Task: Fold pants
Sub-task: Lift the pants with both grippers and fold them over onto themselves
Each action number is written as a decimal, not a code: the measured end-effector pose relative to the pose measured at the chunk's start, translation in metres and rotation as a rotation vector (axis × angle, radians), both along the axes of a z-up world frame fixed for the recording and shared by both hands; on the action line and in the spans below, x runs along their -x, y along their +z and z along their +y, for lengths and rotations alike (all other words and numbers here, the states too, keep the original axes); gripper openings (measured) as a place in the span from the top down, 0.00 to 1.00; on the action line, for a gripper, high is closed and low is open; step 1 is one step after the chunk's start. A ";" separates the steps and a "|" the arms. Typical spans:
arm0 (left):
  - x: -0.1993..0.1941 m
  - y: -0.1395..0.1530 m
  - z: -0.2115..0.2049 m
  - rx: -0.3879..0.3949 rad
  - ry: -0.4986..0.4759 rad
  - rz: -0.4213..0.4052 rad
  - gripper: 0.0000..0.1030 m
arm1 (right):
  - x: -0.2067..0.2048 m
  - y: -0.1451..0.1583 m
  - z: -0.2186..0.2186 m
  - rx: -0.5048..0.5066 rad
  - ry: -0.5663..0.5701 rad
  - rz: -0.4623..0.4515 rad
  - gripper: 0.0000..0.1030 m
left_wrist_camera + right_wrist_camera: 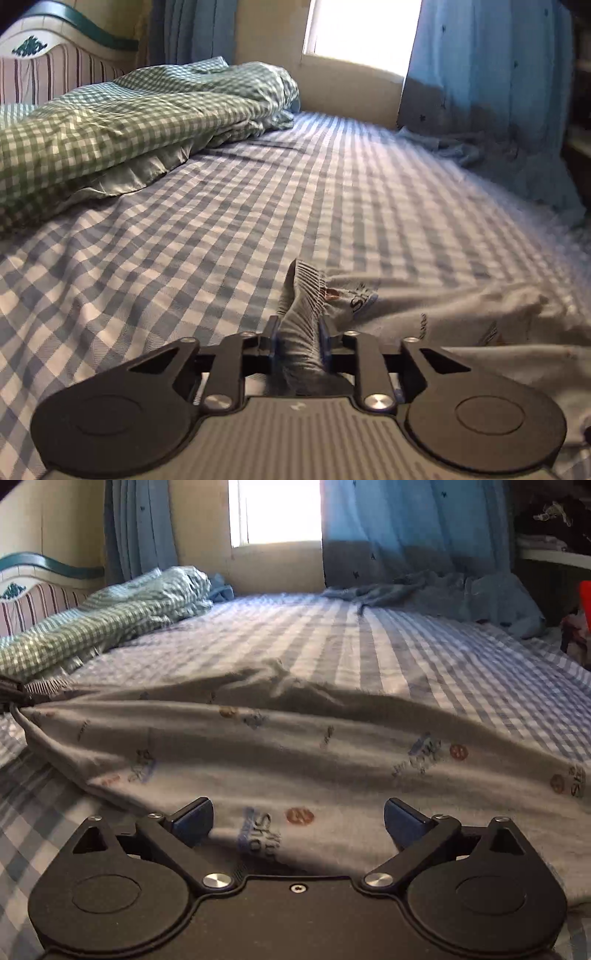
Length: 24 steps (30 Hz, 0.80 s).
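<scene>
Light grey printed pants [295,746] lie spread across the blue checked bed sheet [406,657]. In the left wrist view my left gripper [298,334] is shut on the pants' ribbed elastic waistband [304,295], which sticks up between the pads; the rest of the pants [461,325] trails to the right. In the right wrist view my right gripper [298,823] is open, its blue pads [194,823] wide apart just above the near edge of the pants. The left gripper [9,694] shows at the far left edge, pulling the waistband taut.
A green checked duvet [129,122] is bunched at the back left by the headboard [44,62]. Blue curtains [406,535] hang beside the window and pool on the bed's far right. A shelf with clutter [554,554] stands at the right.
</scene>
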<state>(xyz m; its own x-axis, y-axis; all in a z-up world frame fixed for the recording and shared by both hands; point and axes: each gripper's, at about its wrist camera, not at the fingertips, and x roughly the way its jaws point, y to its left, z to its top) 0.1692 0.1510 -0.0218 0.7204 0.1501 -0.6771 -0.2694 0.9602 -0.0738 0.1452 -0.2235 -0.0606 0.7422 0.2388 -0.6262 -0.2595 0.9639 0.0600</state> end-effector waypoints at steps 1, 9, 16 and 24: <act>-0.003 0.000 -0.003 -0.020 0.025 0.039 0.59 | 0.007 0.003 -0.006 -0.020 -0.003 -0.018 0.05; -0.026 0.045 -0.078 -0.034 -0.166 -0.132 0.24 | 0.058 0.010 -0.084 -0.085 -0.167 -0.126 0.03; -0.105 0.009 -0.227 -0.061 -0.552 -0.044 0.34 | 0.057 0.003 -0.154 -0.103 -0.336 -0.144 0.04; -0.172 -0.042 -0.282 -0.260 -0.382 0.013 0.30 | 0.084 -0.013 -0.228 -0.047 -0.467 -0.153 0.05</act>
